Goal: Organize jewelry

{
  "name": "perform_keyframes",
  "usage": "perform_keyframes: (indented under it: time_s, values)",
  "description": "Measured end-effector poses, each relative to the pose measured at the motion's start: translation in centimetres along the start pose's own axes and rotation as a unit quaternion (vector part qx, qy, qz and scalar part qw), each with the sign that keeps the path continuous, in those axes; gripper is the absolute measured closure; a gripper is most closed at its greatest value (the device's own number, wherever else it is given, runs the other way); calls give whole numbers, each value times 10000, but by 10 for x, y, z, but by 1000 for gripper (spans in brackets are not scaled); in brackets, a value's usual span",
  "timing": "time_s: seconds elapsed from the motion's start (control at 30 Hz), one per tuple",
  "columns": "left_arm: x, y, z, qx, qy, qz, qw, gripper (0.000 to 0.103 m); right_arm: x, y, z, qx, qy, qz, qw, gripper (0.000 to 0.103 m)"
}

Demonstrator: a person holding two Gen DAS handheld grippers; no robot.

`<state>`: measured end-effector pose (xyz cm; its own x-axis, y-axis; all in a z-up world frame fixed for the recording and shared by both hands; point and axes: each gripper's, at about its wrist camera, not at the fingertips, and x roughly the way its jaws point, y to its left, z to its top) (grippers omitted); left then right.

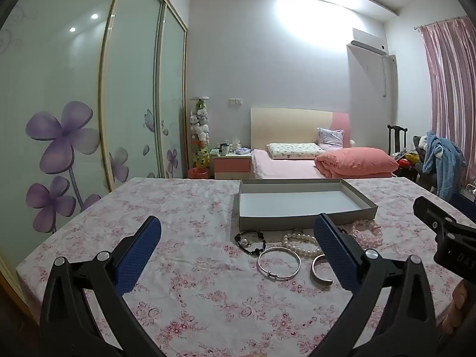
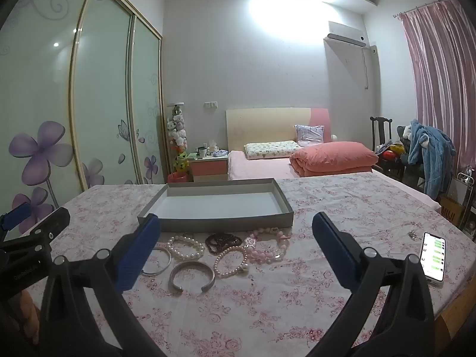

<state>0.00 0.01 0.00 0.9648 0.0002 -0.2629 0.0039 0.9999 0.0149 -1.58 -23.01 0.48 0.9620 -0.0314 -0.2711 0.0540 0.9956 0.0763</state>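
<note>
A shallow grey box (image 1: 306,224) (image 2: 217,223) with a white floor lies empty on the flowered tablecloth. In front of it lie several pieces of jewelry: a black bead bracelet (image 1: 250,242), a silver bangle (image 1: 279,259) (image 2: 159,260), an open silver cuff (image 1: 319,269) (image 2: 192,275), white pearl bracelets (image 1: 300,242) (image 2: 186,248), a dark red bead bracelet (image 2: 223,241) and pink bead strands (image 2: 264,251). My left gripper (image 1: 238,235) is open and empty above the cloth, short of the jewelry. My right gripper (image 2: 236,232) is open and empty, also short of it.
A phone (image 2: 433,255) with a lit screen lies near the table's right edge. Behind the table are a bed (image 2: 300,160), a wardrobe with flower-painted sliding doors (image 1: 59,136) and a chair piled with clothes (image 2: 422,148). The right gripper's body (image 1: 446,238) shows at the left wrist view's right edge.
</note>
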Motion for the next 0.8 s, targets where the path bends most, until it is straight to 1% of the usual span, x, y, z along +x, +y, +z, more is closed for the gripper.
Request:
perform_keyframes:
  time_s: [0.8]
  values:
    - [0, 0, 0, -6, 44, -5, 10000, 2, 0, -1, 0, 7, -2, -3, 10000, 4]
